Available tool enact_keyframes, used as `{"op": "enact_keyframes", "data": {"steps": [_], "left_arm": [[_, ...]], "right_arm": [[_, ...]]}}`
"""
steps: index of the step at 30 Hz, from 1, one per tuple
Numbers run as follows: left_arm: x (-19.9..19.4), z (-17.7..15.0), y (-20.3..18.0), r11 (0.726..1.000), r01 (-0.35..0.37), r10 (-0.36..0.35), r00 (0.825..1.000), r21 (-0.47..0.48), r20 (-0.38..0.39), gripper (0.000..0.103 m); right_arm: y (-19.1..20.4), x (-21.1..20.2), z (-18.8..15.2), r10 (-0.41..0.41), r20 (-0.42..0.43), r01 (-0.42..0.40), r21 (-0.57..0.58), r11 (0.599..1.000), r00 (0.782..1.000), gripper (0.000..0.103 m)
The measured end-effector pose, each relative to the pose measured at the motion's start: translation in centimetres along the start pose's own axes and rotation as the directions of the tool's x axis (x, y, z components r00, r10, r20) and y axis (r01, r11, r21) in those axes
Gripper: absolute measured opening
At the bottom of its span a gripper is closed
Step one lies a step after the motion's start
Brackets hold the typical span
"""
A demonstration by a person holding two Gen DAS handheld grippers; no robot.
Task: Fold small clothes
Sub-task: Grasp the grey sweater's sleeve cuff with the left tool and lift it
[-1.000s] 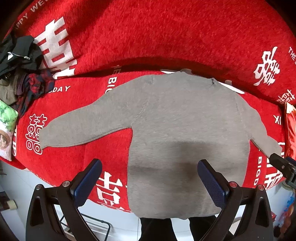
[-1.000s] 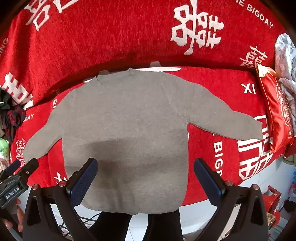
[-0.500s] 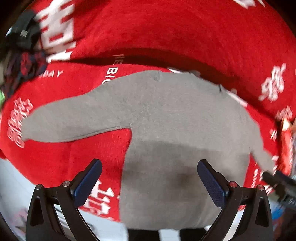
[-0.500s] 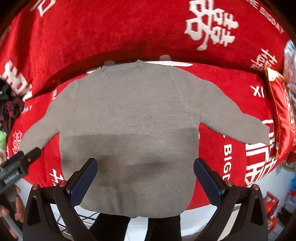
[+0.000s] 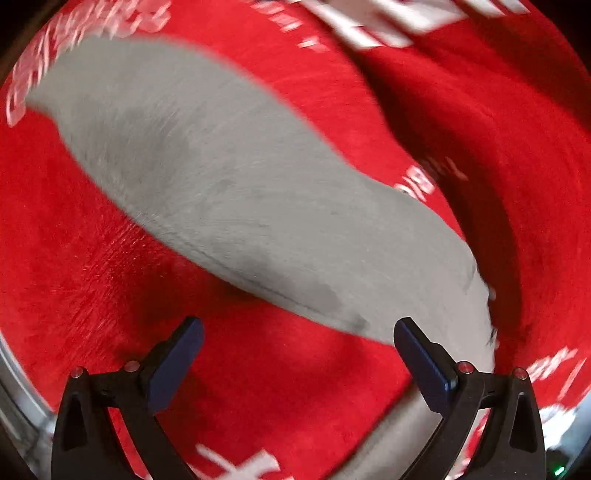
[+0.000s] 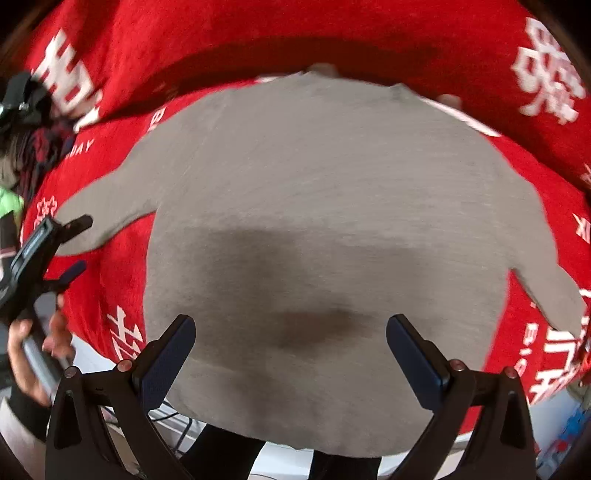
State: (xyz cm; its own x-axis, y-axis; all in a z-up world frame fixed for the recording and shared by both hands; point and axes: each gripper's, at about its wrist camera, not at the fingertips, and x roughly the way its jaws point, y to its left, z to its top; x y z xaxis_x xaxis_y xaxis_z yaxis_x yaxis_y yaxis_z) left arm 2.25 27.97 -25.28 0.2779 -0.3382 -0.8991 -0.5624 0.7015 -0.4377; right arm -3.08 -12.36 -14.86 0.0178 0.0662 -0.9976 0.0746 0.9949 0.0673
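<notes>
Both tongs stand released, their blue-padded fingers spread wide and grasping nothing. Left tongs (image 5: pixel 297 354) hover over the sweater's left sleeve (image 5: pixel 207 177), and right tongs (image 6: pixel 290 350) hang above the lower part of the sweater (image 6: pixel 332 221).

Everything rests on a red blanket (image 6: pixel 236 33) printed with white characters and letters; it covers a seat and rises up behind it like the back of a sofa. The left wrist view is heavily blurred, so the print there cannot be read. At the far left of the right wrist view lies a dark heap of clothes (image 6: pixel 29 122), and pale floor shows below the blanket's front edge.

One grey sweater lies flat on the blanket, front or back I cannot tell, with its neck toward the rear and its hem hanging slightly over the front edge. Its two sleeves are spread outward to either side, the right sleeve (image 6: pixel 550 295) angled down toward the blanket's edge. A dark shadow falls across its lower half.

In the right wrist view, a hand (image 6: pixel 33 347) grips the handle of the left tongs near the left sleeve's cuff.
</notes>
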Motion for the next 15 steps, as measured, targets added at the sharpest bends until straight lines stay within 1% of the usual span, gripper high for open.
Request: {"op": "enact_keyframes", "data": {"steps": [1,2,3,4,5,6,7,9,11,12,13,14,15], "left_arm": [[0.8,0.3,0.9,0.998,0.044,-0.044,0.999,-0.038,-0.019,0.103],[1.2,0.6,1.2,0.996,0.066,-0.067,0.998,-0.057,-0.016,0.103],[1.2,0.9,1.2,0.995,0.079,-0.079,0.997,-0.059,-0.001,0.103],[1.5,1.4,1.0,0.991,0.122,-0.122,0.992,-0.057,0.0,0.103],[1.6,1.8,0.8,0.987,0.15,-0.15,0.989,-0.065,0.002,0.103],[1.6,2.3,0.5,0.979,0.189,-0.189,0.982,-0.076,0.015,0.103],[1.6,2.6,0.2,0.975,0.209,-0.208,0.978,-0.078,0.029,0.103],[1.4,3.5,-0.5,0.974,0.217,-0.212,0.975,-0.066,0.07,0.103],[0.5,4.5,-0.9,0.979,0.194,-0.183,0.972,-0.058,0.147,0.102],[0.2,4.8,-0.8,0.98,0.187,-0.174,0.969,-0.066,0.174,0.095],[-0.4,5.2,-0.4,0.977,0.198,-0.178,0.962,-0.083,0.206,0.092],[-0.7,5.4,0.0,0.973,0.208,-0.182,0.958,-0.098,0.221,0.085],[-0.9,5.6,0.5,0.973,0.204,-0.174,0.957,-0.112,0.232,0.075]], "right_arm": [[0.5,0.6,0.0,0.007,-0.008,-0.007,-0.004,1.0,1.0,0.103],[1.0,1.2,0.0,0.015,-0.016,-0.015,-0.006,1.0,1.0,0.103],[1.5,1.7,-0.1,0.023,-0.023,-0.023,-0.008,1.0,0.999,0.103],[1.9,2.0,0.0,0.028,-0.029,-0.028,-0.011,1.0,0.999,0.103],[2.2,2.2,0.0,0.03,-0.033,-0.031,-0.014,0.999,0.999,0.103],[2.5,2.4,-0.1,0.032,-0.036,-0.033,-0.018,0.999,0.999,0.103],[2.8,2.5,-0.1,0.036,-0.042,-0.037,-0.022,0.999,0.998,0.103],[3.4,2.7,0.0,0.034,-0.047,-0.036,-0.026,0.999,0.998,0.103],[3.8,3.0,0.1,0.034,-0.052,-0.036,-0.03,0.999,0.998,0.103],[4.0,3.1,0.2,0.031,-0.054,-0.033,-0.032,0.999,0.998,0.103],[4.0,3.1,0.2,0.031,-0.056,-0.033,-0.032,0.999,0.998,0.103],[4.1,3.1,0.3,0.03,-0.058,-0.032,-0.031,0.999,0.998,0.103],[4.2,3.1,0.3,0.029,-0.06,-0.031,-0.029,0.999,0.998,0.103]]}}
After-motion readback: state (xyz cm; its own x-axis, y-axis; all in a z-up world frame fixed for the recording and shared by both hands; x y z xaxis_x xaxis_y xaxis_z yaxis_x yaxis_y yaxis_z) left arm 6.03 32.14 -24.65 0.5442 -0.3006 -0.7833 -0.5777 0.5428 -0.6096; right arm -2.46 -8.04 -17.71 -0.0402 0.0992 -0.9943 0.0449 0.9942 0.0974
